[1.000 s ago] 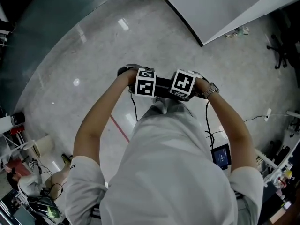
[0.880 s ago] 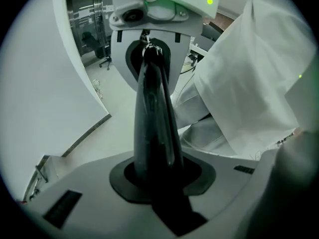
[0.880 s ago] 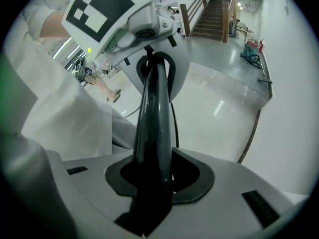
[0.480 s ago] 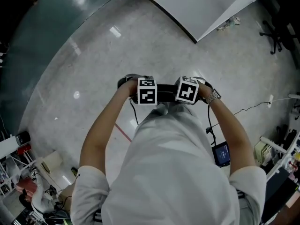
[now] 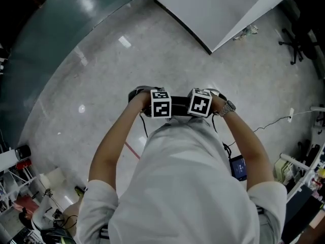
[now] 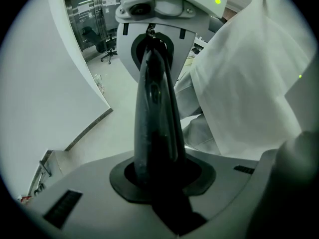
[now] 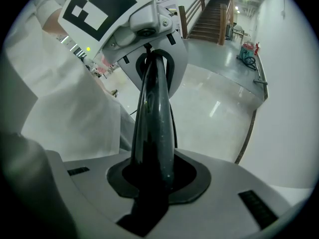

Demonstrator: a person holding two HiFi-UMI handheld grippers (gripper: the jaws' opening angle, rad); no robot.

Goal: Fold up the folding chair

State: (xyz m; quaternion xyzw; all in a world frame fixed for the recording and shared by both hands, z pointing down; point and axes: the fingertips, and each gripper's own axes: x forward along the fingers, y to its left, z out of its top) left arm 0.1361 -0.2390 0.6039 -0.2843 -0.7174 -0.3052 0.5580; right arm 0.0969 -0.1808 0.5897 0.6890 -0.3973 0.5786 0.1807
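Of the folding chair I see only its glossy black top bar (image 5: 180,102); the rest is hidden under the person's white shirt. My left gripper (image 5: 161,105) and right gripper (image 5: 199,104) sit side by side on that bar, both pointing steeply down. In the left gripper view the top bar (image 6: 157,113) runs from my left gripper (image 6: 157,183) up to the other gripper's body. The right gripper view shows the same top bar (image 7: 154,118) held in my right gripper (image 7: 154,183). The right jaws have just been closing on the bar.
Polished grey floor lies all around. A white panel (image 5: 218,9) stands ahead, with an office chair (image 5: 299,44) at the far right. A small screen device (image 5: 238,168) and a cable (image 5: 269,123) lie on the right, cluttered shelves (image 5: 30,207) at the lower left. A staircase (image 7: 214,19) rises behind.
Both grippers stay on the bar, and the hands sit a little lower in the head view as that view shifts. Nothing was let go.
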